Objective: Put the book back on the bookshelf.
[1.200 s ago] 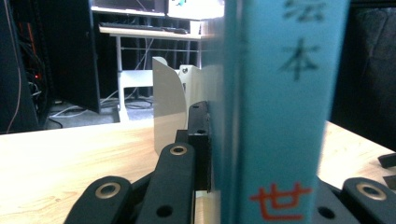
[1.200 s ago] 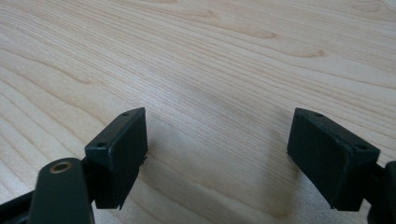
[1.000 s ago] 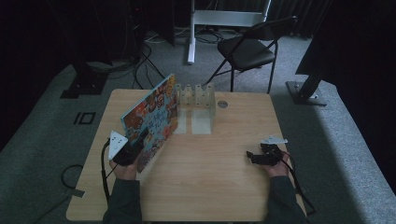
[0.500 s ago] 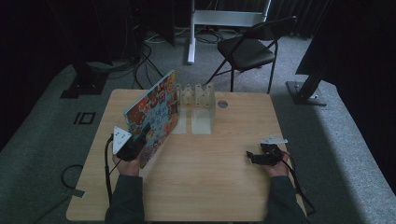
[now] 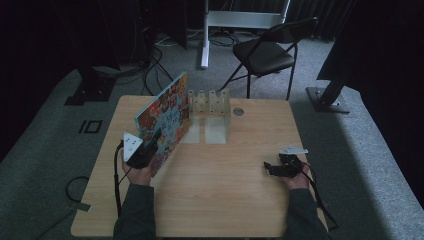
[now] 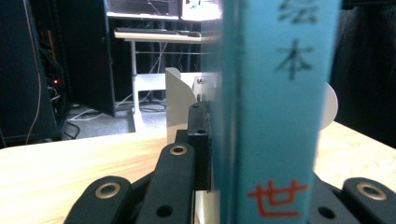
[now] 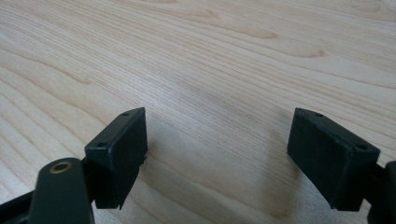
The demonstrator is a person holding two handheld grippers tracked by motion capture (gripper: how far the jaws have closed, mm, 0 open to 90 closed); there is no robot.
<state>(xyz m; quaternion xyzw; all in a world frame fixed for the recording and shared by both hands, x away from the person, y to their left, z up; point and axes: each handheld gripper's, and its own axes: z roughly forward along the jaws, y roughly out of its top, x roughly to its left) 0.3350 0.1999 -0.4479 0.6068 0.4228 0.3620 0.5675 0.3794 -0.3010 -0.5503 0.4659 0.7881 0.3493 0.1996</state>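
Note:
A large picture book (image 5: 165, 117) with a colourful cover stands tilted on edge on the wooden table (image 5: 225, 200), its far end near a white metal book rack (image 5: 210, 102). My left gripper (image 5: 150, 145) is shut on the book's near end. In the left gripper view the light-blue spine (image 6: 275, 116) with printed characters rises between the black jaws, and the rack (image 6: 180, 100) shows behind it. My right gripper (image 5: 272, 167) rests low over the table at the right, open, with nothing between its fingers (image 7: 119, 154) but bare wood.
A small round grommet (image 5: 238, 111) sits in the table near the rack. Beyond the table stand a black folding chair (image 5: 267, 52), a white stand (image 5: 205, 30) and dark equipment with cables on the grey carpet.
The left gripper has carried the book a little towards the rack and stood it more upright. The right gripper has stayed where it was.

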